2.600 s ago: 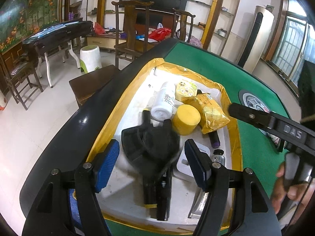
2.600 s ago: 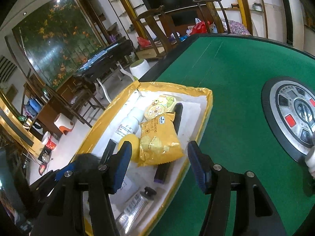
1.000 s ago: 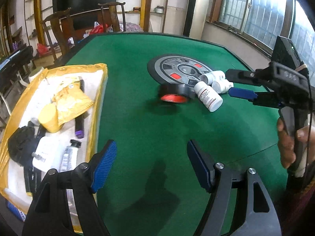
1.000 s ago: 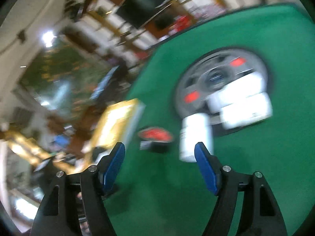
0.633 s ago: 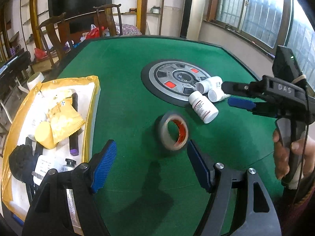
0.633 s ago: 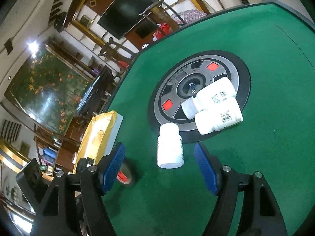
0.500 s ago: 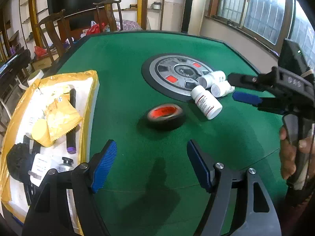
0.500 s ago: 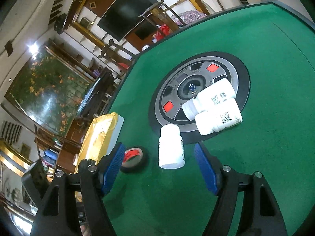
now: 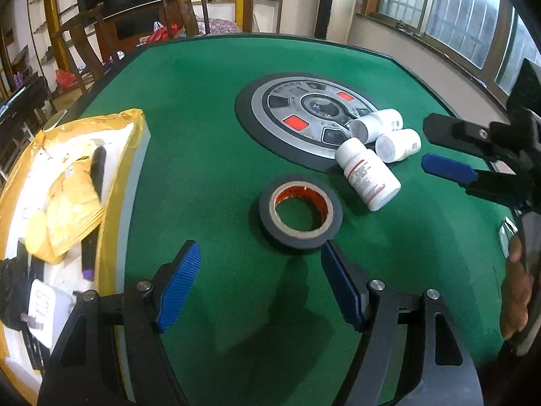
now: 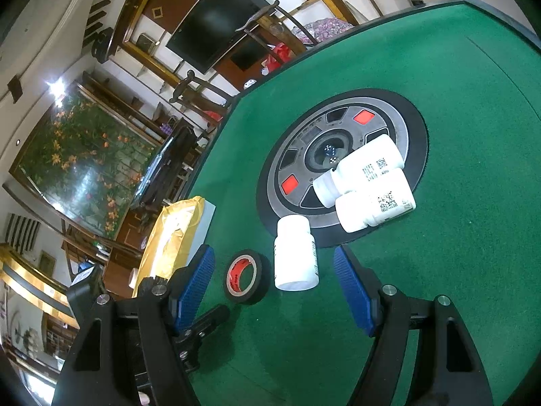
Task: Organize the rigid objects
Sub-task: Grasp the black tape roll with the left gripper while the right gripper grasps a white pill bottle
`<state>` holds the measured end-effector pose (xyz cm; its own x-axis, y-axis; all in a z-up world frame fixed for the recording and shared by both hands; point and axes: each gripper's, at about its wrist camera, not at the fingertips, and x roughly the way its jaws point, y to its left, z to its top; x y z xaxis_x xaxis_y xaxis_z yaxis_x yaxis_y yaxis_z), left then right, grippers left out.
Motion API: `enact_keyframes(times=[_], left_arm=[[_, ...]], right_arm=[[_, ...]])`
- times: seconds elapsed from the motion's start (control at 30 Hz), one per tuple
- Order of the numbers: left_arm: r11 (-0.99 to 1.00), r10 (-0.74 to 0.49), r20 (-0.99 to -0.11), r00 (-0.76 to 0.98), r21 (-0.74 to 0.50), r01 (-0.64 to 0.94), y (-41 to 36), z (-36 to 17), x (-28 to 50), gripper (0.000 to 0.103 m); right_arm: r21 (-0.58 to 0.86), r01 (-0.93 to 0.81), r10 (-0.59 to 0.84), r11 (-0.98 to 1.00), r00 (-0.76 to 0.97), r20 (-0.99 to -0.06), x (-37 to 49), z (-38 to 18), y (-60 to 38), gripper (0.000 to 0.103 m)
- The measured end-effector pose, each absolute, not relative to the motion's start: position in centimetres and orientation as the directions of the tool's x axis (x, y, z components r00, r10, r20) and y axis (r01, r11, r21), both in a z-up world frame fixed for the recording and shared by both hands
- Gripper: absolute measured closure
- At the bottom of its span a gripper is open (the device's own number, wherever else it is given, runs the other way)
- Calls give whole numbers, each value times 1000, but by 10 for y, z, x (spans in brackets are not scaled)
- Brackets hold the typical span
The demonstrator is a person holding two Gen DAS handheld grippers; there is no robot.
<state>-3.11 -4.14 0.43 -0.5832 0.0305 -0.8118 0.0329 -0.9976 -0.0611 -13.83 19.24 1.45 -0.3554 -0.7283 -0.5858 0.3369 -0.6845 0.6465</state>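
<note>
Left claw point(image 9: 257, 279) apart, empty | tape roll point(image 9: 300, 216) flat, hole up | right claw point(image 10: 274, 286) apart

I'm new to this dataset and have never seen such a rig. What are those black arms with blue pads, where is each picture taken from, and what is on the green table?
There is no robot: a person holds a two-finger tool in each hand, with a camera on each looking along its fingers. In the left view the left gripper stands open and empty just before the roll of black tape; the right gripper shows at the side. In the right view the right gripper, also open and empty, faces a white bottle; two more bottles lie on the round centre panel. A yellow-lined tray at the table's edge holds assorted items.
</note>
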Motion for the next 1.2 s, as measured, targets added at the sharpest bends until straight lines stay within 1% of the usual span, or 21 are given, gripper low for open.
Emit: enact_keyframes(times=[0.53,0.7,0.77,0.8,0.9,0.97,1.0,1.1,1.17,1.2], left_arm=[[-998,61,-828,-557,-63,-15,-22,-7,-62,29],[-999,51,-805,-592,-44,-26,-22,-9,-60,28],[-999,52,-799,-599,-40,-34,-23,-8,-58,34],[-998,56,-794,-605,-42,-37,-23,-7,-56,42],[-1000,9,-786,-618,3,-19,-27,-6,-54,42],[-1000,9,-786,-618,-4,-9,-33,-6,-52,42],[-1000,9,-787,-616,-14,4,-38,-6,-53,41],[-999,19,-789,-615,-37,18,-43,-7,-53,41],[-999,9,-786,-618,-28,21,-42,-7,-53,41],[-1000,4,-785,-620,-22,21,-41,-7,-53,41]], right_arm=[[646,335,-727,-686,-350,-591,-138,15,191,35],[635,341,-721,-693,-353,-596,-137,16,190,35],[623,359,-719,-695,-347,-602,-136,16,187,35],[608,371,-713,-701,-348,-609,-134,16,184,35],[561,394,-684,-728,-357,-636,-131,14,177,35],[533,402,-664,-744,-360,-656,-129,12,171,35],[520,409,-656,-750,-360,-664,-129,11,169,36],[484,421,-632,-767,-362,-686,-129,8,159,43],[461,418,-609,-783,-362,-706,-133,5,153,45],[444,418,-594,-792,-363,-718,-135,5,148,48]])
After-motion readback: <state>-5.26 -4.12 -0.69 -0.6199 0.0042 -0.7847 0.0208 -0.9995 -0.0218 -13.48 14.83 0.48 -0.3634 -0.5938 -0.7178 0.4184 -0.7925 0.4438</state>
